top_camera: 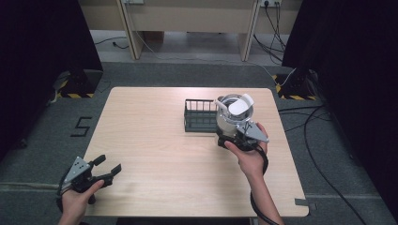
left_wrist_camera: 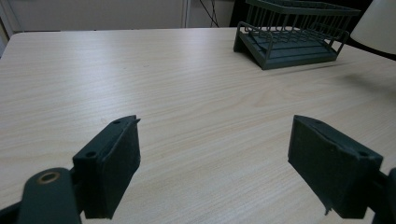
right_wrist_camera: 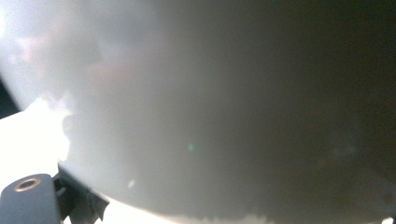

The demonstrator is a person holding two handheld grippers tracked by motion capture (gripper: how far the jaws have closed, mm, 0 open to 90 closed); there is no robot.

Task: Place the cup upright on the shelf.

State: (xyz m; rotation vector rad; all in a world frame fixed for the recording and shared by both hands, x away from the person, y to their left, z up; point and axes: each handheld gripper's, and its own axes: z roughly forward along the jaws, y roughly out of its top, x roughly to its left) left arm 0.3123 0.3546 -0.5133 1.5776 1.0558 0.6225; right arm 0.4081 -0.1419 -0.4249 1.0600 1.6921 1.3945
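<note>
Item: metal pot (top_camera: 231, 117), round, polished, with a white ladle (top_camera: 238, 105) resting inside it, bowl end uppermost.

Location: right half of the worktop (top_camera: 155, 150), touching or just beside the right end of the dark wire rack (top_camera: 201, 115). I cannot tell whether its base rests on the wood or is lifted clear.

Handling, my estimate: rigid, moderately heavy for one jaw pair, smooth and curved, so liable to slip or rotate. The loose ladle may shift or tip out if I tilt. Best hold: low on the wall or at the rim, kept level.

Right hand-held gripper (top_camera: 240, 136): pressed against the near side of the pot, which looms as a grey curved wall (right_wrist_camera: 224, 107) in the right gripper view. I judge it closed on the pot, though the jaw contact itself is hidden.

Left hand-held gripper (top_camera: 104, 169): at the near left corner, well apart from the pot, jaws spread wide, holding nothing; the rack (left_wrist_camera: 294, 39) lies far ahead of it.
</note>
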